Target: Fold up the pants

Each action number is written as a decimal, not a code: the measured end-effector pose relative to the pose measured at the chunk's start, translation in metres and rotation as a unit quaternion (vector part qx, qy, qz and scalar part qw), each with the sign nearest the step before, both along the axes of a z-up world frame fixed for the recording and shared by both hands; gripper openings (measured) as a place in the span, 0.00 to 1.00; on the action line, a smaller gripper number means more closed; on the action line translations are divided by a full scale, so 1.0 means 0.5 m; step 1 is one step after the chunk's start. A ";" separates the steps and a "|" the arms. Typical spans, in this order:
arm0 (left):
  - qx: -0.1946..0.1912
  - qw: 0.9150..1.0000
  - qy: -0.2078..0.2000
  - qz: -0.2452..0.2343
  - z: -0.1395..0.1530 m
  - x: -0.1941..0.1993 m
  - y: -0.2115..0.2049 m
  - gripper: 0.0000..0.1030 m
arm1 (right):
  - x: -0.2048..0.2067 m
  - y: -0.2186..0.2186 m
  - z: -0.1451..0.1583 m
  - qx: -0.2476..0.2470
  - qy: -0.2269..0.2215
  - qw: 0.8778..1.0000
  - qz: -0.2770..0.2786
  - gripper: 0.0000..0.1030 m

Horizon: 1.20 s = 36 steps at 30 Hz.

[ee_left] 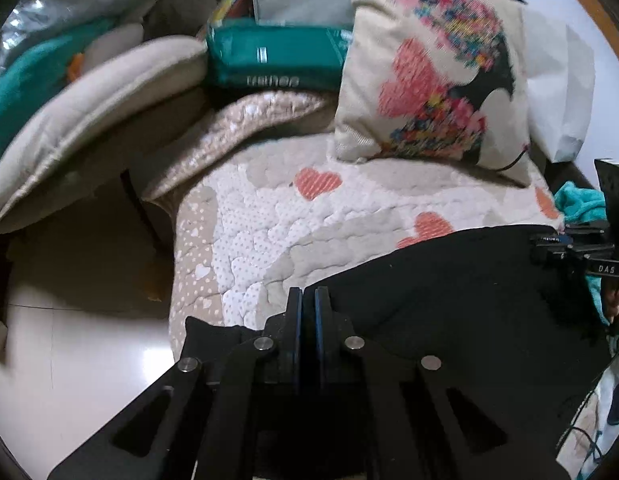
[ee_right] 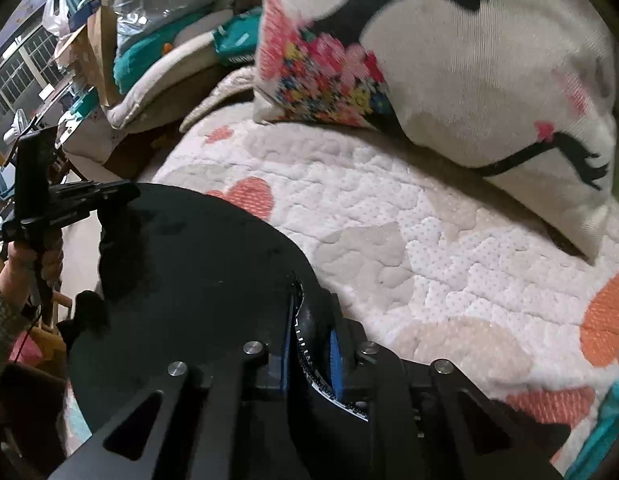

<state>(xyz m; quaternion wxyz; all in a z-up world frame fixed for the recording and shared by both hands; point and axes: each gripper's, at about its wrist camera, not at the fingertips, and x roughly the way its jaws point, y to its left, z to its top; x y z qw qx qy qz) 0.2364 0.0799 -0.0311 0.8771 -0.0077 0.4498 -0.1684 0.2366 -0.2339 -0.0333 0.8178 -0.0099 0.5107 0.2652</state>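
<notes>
Black pants point(ee_right: 189, 280) span L-R across quilt point(ee_right: 429, 220); L gripper point(ee_left: 308, 300) and R gripper point(ee_right: 311, 320) each clamp an end.

The black pants point(ee_right: 197, 280) lay spread on a quilted cover point(ee_right: 389, 220) patterned with hearts, the dark fabric mostly flat. One edge, trimmed with a band of white markings, was bunched upward, and another corner at the cover's edge was lifted clear of it.
</notes>
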 end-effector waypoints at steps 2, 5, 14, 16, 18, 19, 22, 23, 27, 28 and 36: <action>-0.001 1.000 -0.010 0.001 0.028 -0.027 0.001 0.06 | -0.021 0.001 0.020 0.005 -0.008 1.000 -0.004 0.15; -0.001 1.000 -0.021 0.004 0.060 -0.078 0.009 0.06 | -0.066 0.001 0.052 0.009 -0.021 1.000 -0.010 0.15; -0.019 0.999 -0.031 0.014 0.115 -0.264 0.037 0.06 | -0.255 -0.014 0.100 0.009 -0.029 0.999 -0.018 0.15; -0.022 0.999 -0.028 0.013 0.116 -0.310 0.040 0.06 | -0.293 -0.016 0.096 0.007 -0.025 0.999 -0.019 0.15; -0.017 1.000 -0.018 0.013 0.108 -0.351 0.039 0.06 | -0.340 -0.014 0.085 0.002 -0.016 1.000 -0.019 0.15; -0.013 1.000 -0.010 0.013 0.099 -0.371 0.037 0.06 | -0.355 -0.014 0.079 -0.001 -0.012 1.000 -0.019 0.15; 0.011 1.000 0.021 0.013 0.065 -0.422 0.030 0.06 | -0.402 -0.011 0.048 -0.018 0.007 1.000 -0.017 0.15; 0.020 0.999 0.034 0.013 0.050 -0.439 0.026 0.06 | -0.416 -0.010 0.037 -0.023 0.014 1.000 -0.017 0.15; 0.042 0.997 0.056 0.019 0.026 -0.477 0.026 0.07 | -0.467 0.003 0.003 -0.049 0.040 0.998 -0.003 0.19; 0.044 0.997 0.059 0.023 0.025 -0.485 0.029 0.09 | -0.477 0.008 -0.004 -0.058 0.047 0.997 -0.001 0.21; 0.048 0.991 0.071 0.100 0.055 -0.532 0.104 0.19 | -0.529 -0.003 0.010 -0.078 0.041 0.996 -0.010 0.53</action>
